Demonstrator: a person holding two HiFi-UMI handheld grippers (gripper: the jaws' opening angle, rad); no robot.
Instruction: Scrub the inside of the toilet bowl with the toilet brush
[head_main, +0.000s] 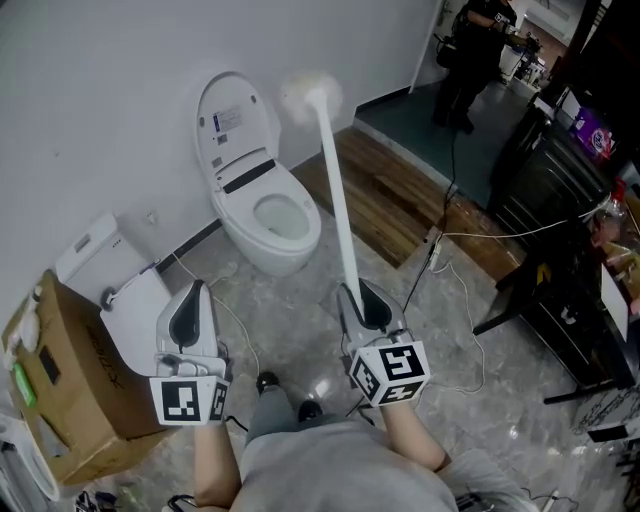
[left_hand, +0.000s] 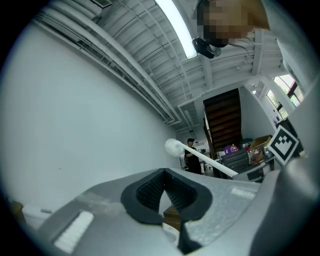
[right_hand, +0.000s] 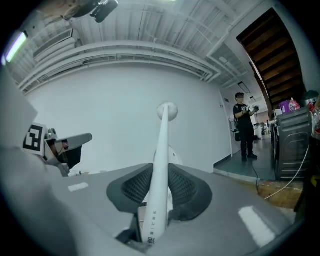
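The right gripper (head_main: 362, 302) has its two jaws closed tight on the bottom end of a long white plastic toilet brush (head_main: 336, 190). In the right gripper view the smooth white handle (right_hand: 161, 160) runs right up the middle between the black ridged pads (right_hand: 134, 187), and they press on it from both sides. The brush points up and away from the person. Its fluffy round white head (head_main: 311, 96) is high in the air in front of the white wall (head_main: 100, 80), just beside the raised lid (head_main: 233, 120). The brush head is up in the air and does not touch the bowl.

The white toilet (head_main: 262, 250) stands on the grey stone floor (head_main: 300, 320) against the wall. Its lid and seat are up and the bowl is open.

The left gripper (head_main: 190, 312) is held low at the left side, near a brown cardboard box (head_main: 70, 390). In the left gripper view (left_hand: 164, 192) its black pads touch at the tips, and nothing is between them. The brush (left_hand: 200, 155) shows far off in that view too.

A strip of brown wood floor (head_main: 385, 195) lies to the right of the toilet. White cables (head_main: 470, 330) trail over the floor. A person in dark clothes (head_main: 475, 55) stands far away at the back.
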